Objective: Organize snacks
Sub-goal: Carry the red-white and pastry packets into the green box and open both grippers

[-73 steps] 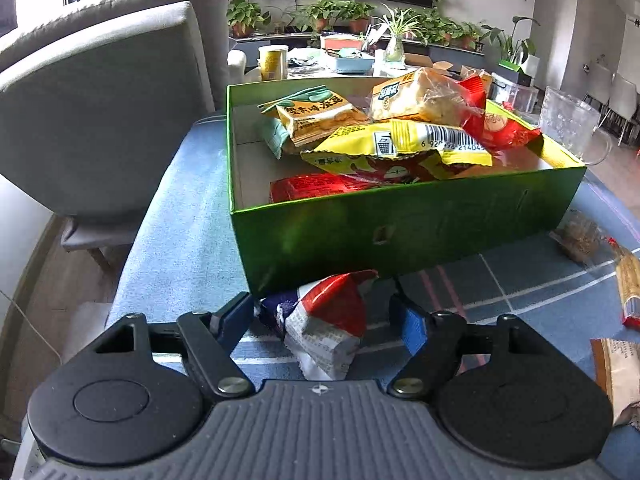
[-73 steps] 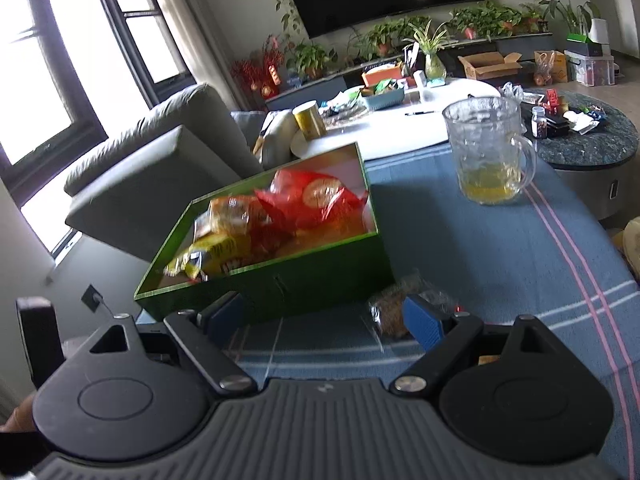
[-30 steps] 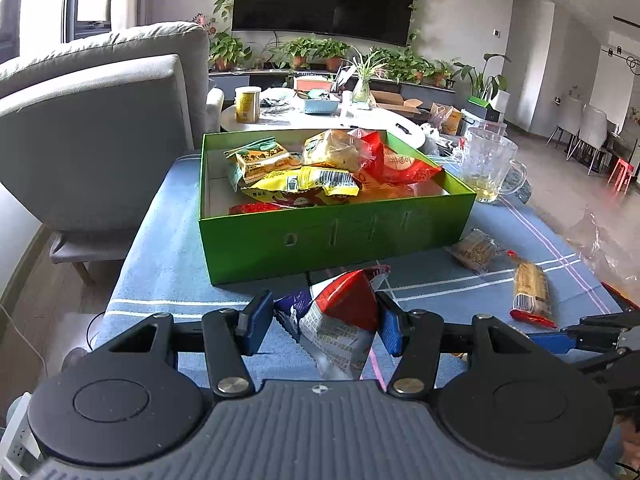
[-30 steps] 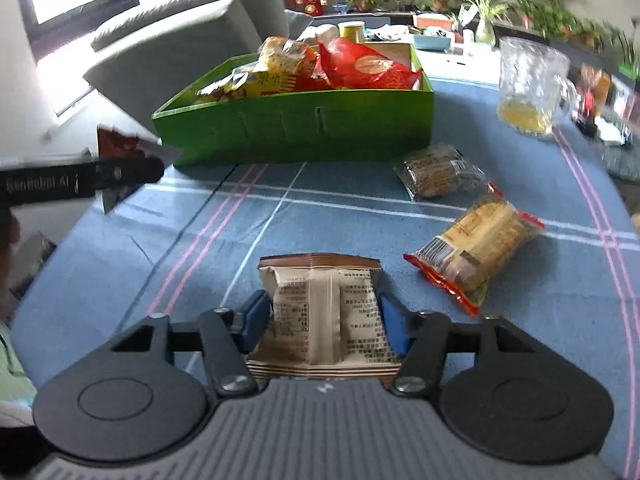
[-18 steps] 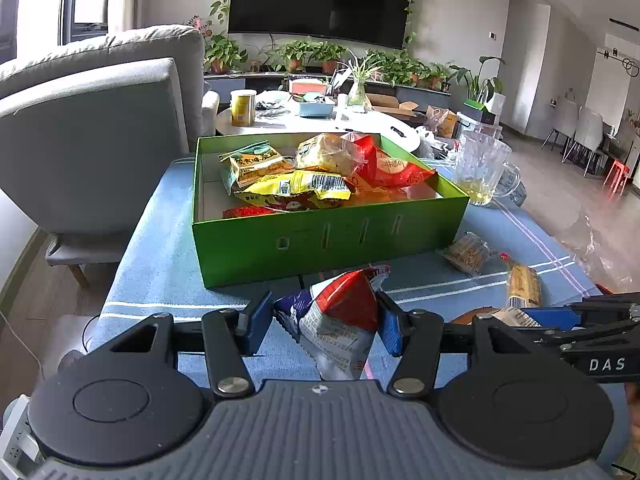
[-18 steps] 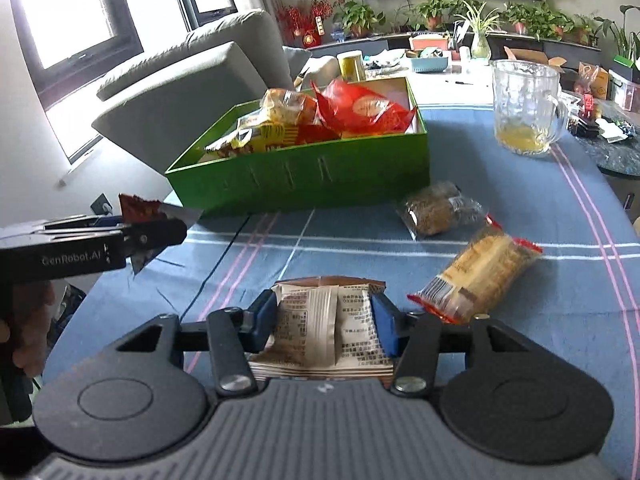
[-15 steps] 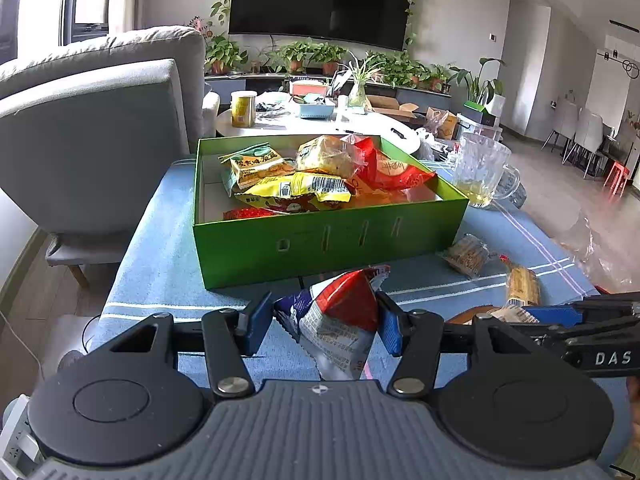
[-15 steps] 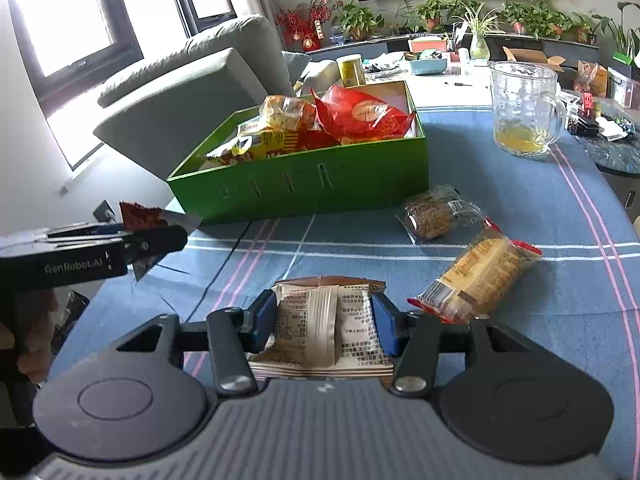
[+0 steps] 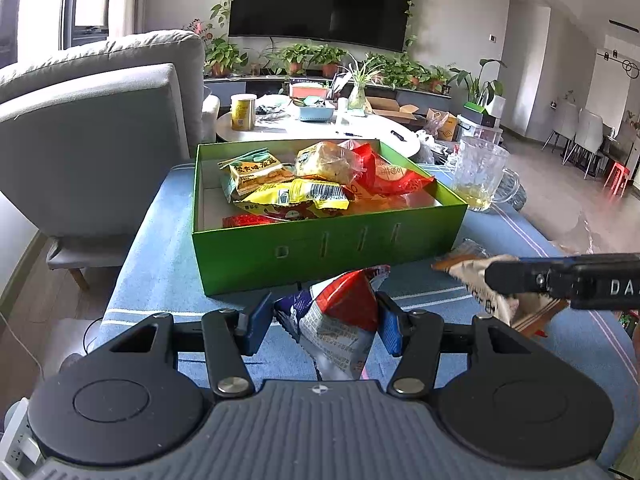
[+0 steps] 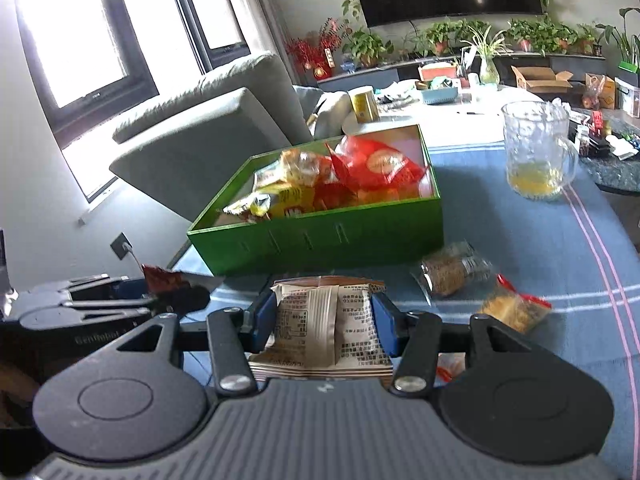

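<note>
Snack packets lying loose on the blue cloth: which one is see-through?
The clear packet nearest the green box; you can see brown snacks inside. The yellow packet beside it has red ends.

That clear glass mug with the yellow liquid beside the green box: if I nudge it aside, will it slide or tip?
The clear glass mug looks thick-walled with a broad base, so it will probably slide rather than tip. The blue striped tablecloth may drag or bunch under it. The yellow liquid sits low, so spilling seems unlikely.

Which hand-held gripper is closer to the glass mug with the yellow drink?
Right, probably. The right hand-held gripper is on the glass mug side of the green box; the left hand-held gripper faces the box's opposite end, farther away.
</note>
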`<state>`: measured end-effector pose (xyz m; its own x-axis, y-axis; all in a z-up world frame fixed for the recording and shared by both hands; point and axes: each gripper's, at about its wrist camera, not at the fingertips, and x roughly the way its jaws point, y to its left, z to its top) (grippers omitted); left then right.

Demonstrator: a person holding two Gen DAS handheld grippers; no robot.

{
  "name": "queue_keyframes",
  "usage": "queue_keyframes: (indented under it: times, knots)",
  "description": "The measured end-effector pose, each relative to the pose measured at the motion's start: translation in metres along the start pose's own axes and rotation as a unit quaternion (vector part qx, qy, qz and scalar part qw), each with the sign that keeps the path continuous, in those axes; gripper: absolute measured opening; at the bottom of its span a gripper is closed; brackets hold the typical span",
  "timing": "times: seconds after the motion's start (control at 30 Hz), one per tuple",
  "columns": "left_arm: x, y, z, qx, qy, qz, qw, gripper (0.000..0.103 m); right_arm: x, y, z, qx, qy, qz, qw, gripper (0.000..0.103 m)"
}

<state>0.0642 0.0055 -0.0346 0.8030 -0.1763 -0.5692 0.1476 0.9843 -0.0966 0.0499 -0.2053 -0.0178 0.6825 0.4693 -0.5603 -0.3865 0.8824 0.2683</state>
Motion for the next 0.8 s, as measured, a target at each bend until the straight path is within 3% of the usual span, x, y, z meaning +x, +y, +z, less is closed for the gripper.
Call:
queue_keyframes:
  times: [0.37,0.8]
  knots:
    - [0.003,-0.003,0.006,0.003,0.0,0.0,1.0,0.051,0.003,-0.007,0.014,0.016,-0.018,-0.003,1.0,0.06]
    - [0.008,-0.012,0.046,0.027,-0.042,-0.007,0.9987,0.051,0.023,-0.016,0.057,0.048,-0.053,-0.003,0.997,0.06]
